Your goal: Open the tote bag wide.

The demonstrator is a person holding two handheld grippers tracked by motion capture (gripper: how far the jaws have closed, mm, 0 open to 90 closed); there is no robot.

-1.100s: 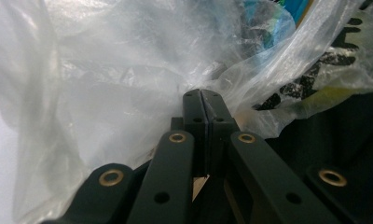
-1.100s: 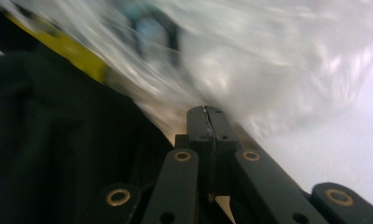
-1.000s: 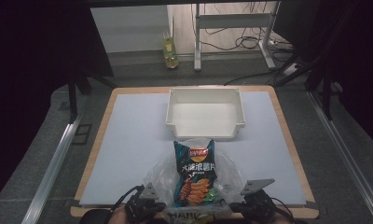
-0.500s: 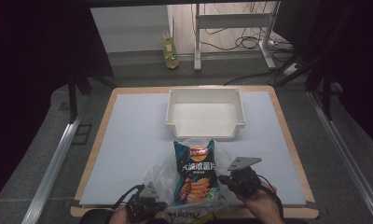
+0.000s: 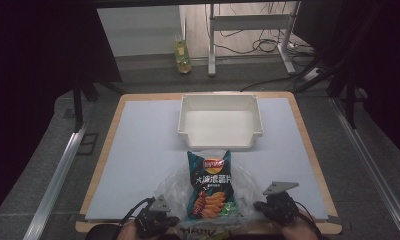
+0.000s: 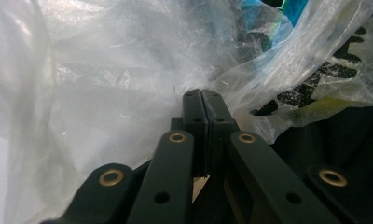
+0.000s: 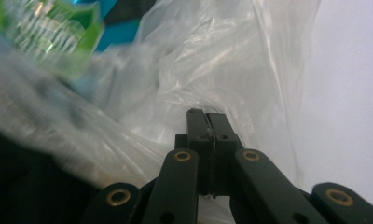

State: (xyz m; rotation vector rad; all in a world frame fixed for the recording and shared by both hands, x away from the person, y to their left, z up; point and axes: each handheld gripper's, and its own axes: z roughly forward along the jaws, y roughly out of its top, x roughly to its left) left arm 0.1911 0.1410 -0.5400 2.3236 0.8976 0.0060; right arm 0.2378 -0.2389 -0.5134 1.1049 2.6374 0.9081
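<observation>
Right now I am holding both grippers at the near edge of the desk, one on each side of the clear plastic bag that is lying just in front of the white bin. A chip packet is sitting in the bag's mouth, its top end pointing toward the bin and sticking out of the plastic. My left gripper is at the bag's left side with its jaws pressed together, and in the left gripper view they are pinching a fold of the film. My right gripper is at the bag's right side, jaws likewise pressed together on the plastic (the green and blue packet is blurring past in that view's corner). By my reading, the grip on both sides is done; the packet is only partly in or out, and the bin is sitting empty, so most of the work is remaining.
</observation>
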